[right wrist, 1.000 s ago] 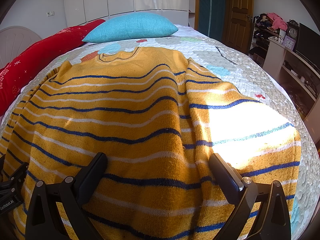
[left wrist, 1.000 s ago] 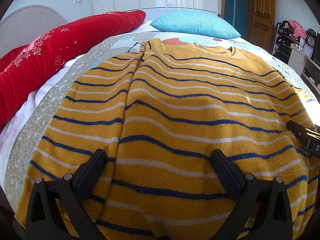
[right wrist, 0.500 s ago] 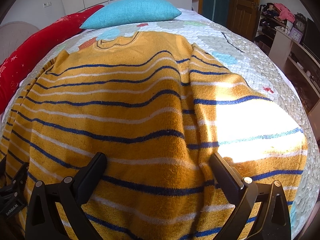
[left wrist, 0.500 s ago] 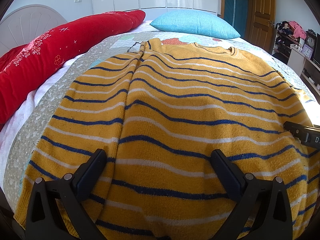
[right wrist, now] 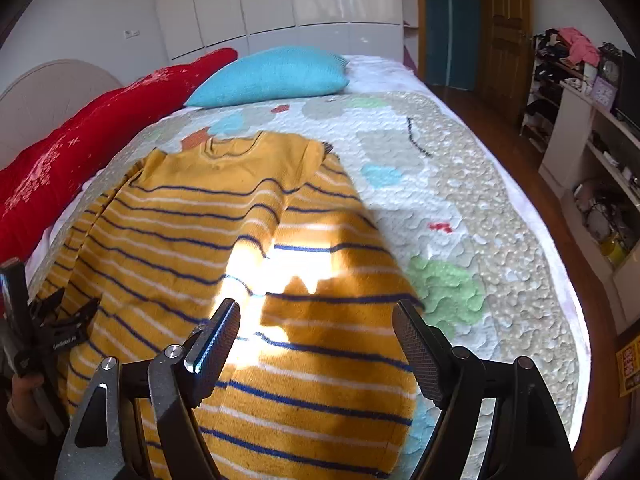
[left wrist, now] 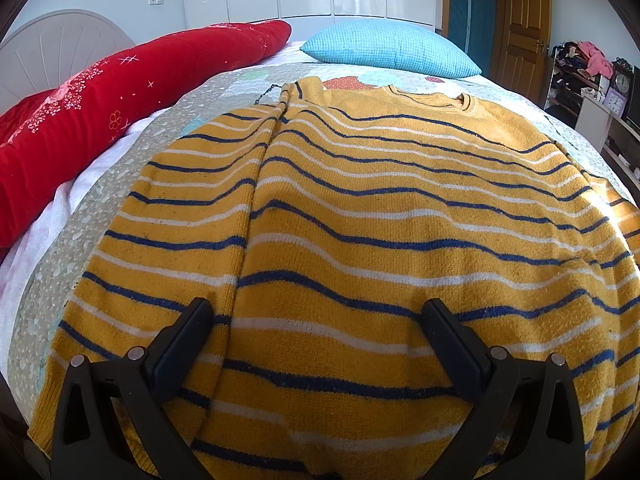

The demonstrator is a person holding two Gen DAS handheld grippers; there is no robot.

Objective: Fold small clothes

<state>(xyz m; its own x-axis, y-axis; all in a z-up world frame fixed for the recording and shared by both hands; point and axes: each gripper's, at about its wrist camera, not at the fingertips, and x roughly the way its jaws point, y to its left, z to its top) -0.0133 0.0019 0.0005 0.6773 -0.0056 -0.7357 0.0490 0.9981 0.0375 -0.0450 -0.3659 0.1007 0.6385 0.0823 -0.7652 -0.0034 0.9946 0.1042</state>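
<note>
A yellow sweater (left wrist: 380, 216) with blue and white stripes lies flat on the bed, collar away from me, sleeves folded along its sides. It also shows in the right wrist view (right wrist: 224, 240). My left gripper (left wrist: 316, 320) is open and empty, low over the sweater's hem near its left sleeve. My right gripper (right wrist: 320, 320) is open and empty, raised above the sweater's right sleeve (right wrist: 332, 320). The left gripper shows at the left edge of the right wrist view (right wrist: 52, 332).
A quilted bedspread (right wrist: 460, 200) covers the bed. A blue pillow (left wrist: 392, 50) and a long red cushion (left wrist: 120, 96) lie at the far side. Shelves with clutter (right wrist: 592, 128) and a wooden door (left wrist: 524, 20) stand to the right.
My right gripper has lifted and pulled back to the right, so its view now shows more of the bedspread. My left gripper has stayed in place.
</note>
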